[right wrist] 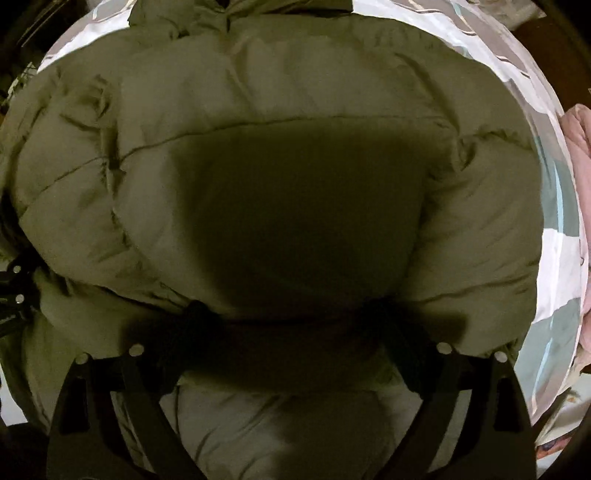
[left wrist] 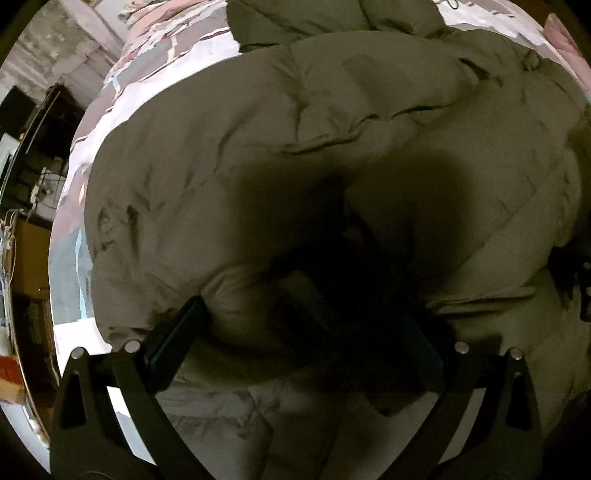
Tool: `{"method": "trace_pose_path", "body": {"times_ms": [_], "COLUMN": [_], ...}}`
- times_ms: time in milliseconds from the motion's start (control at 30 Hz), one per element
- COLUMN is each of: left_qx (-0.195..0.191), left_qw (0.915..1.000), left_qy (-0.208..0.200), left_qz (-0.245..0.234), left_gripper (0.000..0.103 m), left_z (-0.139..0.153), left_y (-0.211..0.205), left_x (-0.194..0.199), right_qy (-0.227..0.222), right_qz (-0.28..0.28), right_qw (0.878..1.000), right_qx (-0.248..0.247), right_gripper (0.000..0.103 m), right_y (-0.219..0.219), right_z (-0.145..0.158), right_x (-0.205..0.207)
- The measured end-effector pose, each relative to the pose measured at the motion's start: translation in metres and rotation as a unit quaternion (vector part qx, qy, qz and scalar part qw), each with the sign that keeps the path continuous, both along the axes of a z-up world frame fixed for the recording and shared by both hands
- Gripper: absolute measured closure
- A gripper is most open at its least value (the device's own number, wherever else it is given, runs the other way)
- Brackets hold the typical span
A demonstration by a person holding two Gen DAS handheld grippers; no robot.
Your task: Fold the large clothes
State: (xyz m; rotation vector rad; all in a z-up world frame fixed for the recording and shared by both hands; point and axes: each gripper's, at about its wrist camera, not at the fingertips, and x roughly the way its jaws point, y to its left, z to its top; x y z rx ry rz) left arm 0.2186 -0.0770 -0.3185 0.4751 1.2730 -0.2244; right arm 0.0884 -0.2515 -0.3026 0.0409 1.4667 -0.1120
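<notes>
**Two grippers bear down on a puffy coat mid-fold**

An olive padded coat [left wrist: 258,155] lies spread across a bed, over a patterned sheet [left wrist: 88,206] in pale grey, white and pink. At far left, dim shelves and cables [left wrist: 22,236] edge the room.

The left gripper [left wrist: 306,332] sits low over a deep crease where two quilted bulges meet. Its fingers stand wide apart, with padding swelling up between them; nothing looks pinched, so it reads as released, though shadow hides the tips. It seems placed there to press the fold line flat, or to reach for the layer beneath.

In the right wrist view, the right gripper [right wrist: 295,325] meets the near edge of a thick folded panel of the coat [right wrist: 295,92]. Its fingers are also spread wide, sunk in shadow against the bulge; whether they grasp cloth cannot be told. The collar [right wrist: 240,11] lies at the far end, so the fold likely runs from hem toward collar. Trapped air may make the padding spring back.
</notes>
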Motion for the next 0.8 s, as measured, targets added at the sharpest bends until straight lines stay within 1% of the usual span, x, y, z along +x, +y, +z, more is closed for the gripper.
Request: {"method": "trace_pose_path", "body": {"times_ms": [67,100,133,167,200,267,300,333,367,400,433,467,533,567,633,733,800], "left_qx": [-0.002,-0.005,-0.011,-0.016,-0.023,-0.033,-0.035,-0.031,-0.029,-0.031,-0.037,-0.040,-0.037,-0.032,-0.020,-0.006,-0.006], "left_qw": [0.9996,0.9993,0.9988,0.9987,0.9988,0.9989,0.9989,0.9986,0.9983,0.9979,0.9972,0.9969,0.9971,0.9976,0.9990,0.9997,0.9997], "left_qy": [-0.024,-0.034,-0.044,-0.047,-0.043,-0.025,-0.014,0.001,0.008,0.017,0.025,0.028,0.029,0.028,0.010,-0.022,-0.019], "left_qz": [-0.013,-0.016,-0.016,-0.011,0.001,0.020,0.030,0.044,0.050,0.055,0.060,0.061,0.060,0.055,0.039,0.011,0.014], "left_gripper": [0.002,0.002,0.002,0.002,0.002,0.002,0.002,0.002,0.002,0.002,0.002,0.002,0.002,0.002,0.002,0.002,0.002], "left_z": [0.016,0.022,0.030,0.033,0.033,0.027,0.022,0.014,0.010,0.005,0.000,-0.001,-0.001,0.000,0.012,0.035,0.040], "left_y": [0.003,0.005,0.009,0.013,0.018,0.026,0.029,0.033,0.034,0.036,0.037,0.038,0.037,0.035,0.037,0.052,0.071], "left_x": [-0.003,-0.005,-0.006,-0.005,-0.003,0.001,0.005,0.009,0.010,0.013,0.013,0.014,0.013,0.013,0.007,-0.010,-0.022], "right_qy": [-0.010,-0.040,-0.064,-0.093,-0.112,-0.138,-0.138,-0.127,-0.116,-0.095,-0.081,-0.070,-0.066,-0.065,-0.067,-0.079,-0.079], "right_qz": [-0.010,-0.026,-0.038,-0.052,-0.063,-0.082,-0.085,-0.088,-0.089,-0.091,-0.089,-0.081,-0.059,-0.047,-0.045,-0.069,-0.090], "right_qw": [1.000,0.998,0.996,0.992,0.990,0.985,0.985,0.987,0.989,0.991,0.992,0.994,0.996,0.997,0.997,0.992,0.990], "right_qx": [0.025,0.047,0.055,0.062,0.064,0.058,0.053,0.044,0.037,0.033,0.031,0.024,0.005,-0.002,0.013,0.066,0.078], "right_gripper": [0.010,0.010,0.010,0.010,0.010,0.010,0.010,0.010,0.010,0.010,0.010,0.009,0.009,0.009,0.009,0.009,0.009], "right_y": [-0.008,-0.018,-0.025,-0.034,-0.041,-0.055,-0.061,-0.066,-0.064,-0.067,-0.062,-0.055,-0.045,-0.042,-0.045,-0.070,-0.093], "right_z": [0.011,0.027,0.037,0.048,0.055,0.061,0.060,0.053,0.042,0.027,0.012,0.001,-0.006,-0.004,0.006,0.036,0.049], "right_x": [0.000,-0.001,-0.001,0.000,0.002,0.010,0.015,0.021,0.021,0.025,0.028,0.033,0.030,0.028,0.023,-0.007,-0.031]}}
